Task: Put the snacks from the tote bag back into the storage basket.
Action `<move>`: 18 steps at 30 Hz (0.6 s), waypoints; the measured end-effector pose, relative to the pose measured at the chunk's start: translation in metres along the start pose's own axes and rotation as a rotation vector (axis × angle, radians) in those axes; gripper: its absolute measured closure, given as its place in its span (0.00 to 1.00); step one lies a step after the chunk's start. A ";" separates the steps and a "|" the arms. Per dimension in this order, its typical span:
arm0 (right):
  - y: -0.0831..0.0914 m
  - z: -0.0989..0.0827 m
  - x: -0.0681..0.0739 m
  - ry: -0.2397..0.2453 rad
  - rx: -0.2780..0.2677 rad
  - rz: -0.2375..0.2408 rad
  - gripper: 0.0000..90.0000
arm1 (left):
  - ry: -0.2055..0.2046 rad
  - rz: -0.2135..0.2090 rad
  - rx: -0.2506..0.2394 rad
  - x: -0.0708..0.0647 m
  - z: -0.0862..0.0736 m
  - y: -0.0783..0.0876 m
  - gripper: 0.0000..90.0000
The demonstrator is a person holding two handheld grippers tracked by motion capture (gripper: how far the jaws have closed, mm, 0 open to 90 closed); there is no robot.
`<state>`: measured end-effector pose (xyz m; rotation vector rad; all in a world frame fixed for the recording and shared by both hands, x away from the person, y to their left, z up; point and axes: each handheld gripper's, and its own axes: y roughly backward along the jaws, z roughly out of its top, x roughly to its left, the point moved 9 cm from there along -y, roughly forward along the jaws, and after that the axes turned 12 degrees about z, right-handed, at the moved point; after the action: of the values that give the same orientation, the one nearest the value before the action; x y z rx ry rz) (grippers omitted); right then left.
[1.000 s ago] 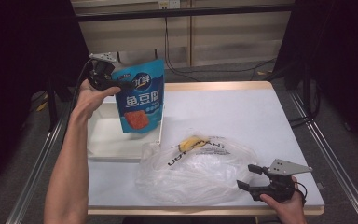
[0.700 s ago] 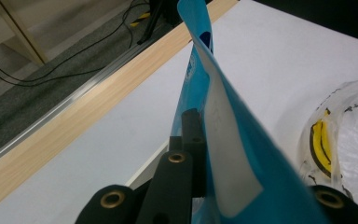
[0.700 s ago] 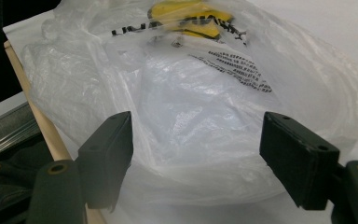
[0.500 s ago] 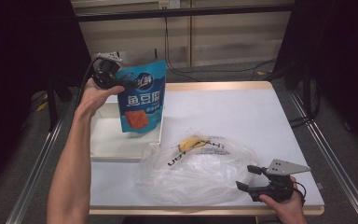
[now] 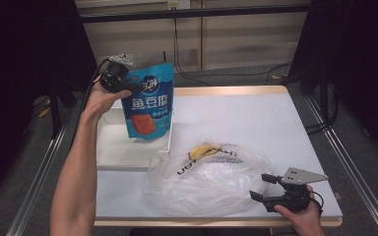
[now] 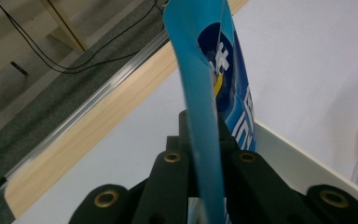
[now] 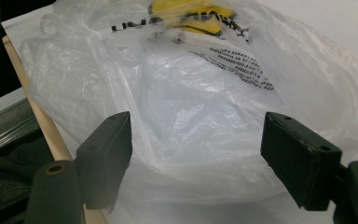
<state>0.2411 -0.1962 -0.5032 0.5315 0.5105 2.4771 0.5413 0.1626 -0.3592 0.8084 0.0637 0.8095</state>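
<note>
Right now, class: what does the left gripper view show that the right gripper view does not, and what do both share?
Left gripper view: the blue pouch pinched edge-on between shut jaws, above the white tray. Right gripper view: open jaws facing the clear plastic bag's printed lettering, and a yellow item inside. Both: the white table with its wooden edge.

Glossy blue pouch (image 5: 147,101), crinkled clear plastic bag (image 5: 209,179), seemingly matt white table (image 5: 256,118)
</note>
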 end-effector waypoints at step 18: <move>0.000 -0.002 0.001 -0.001 0.009 0.005 0.28 | 0.085 0.077 0.029 0.014 -0.017 0.000 0.66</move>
<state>0.2396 -0.1959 -0.5047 0.5385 0.5202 2.4800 0.5457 0.1823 -0.3679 0.8069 0.1209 0.9176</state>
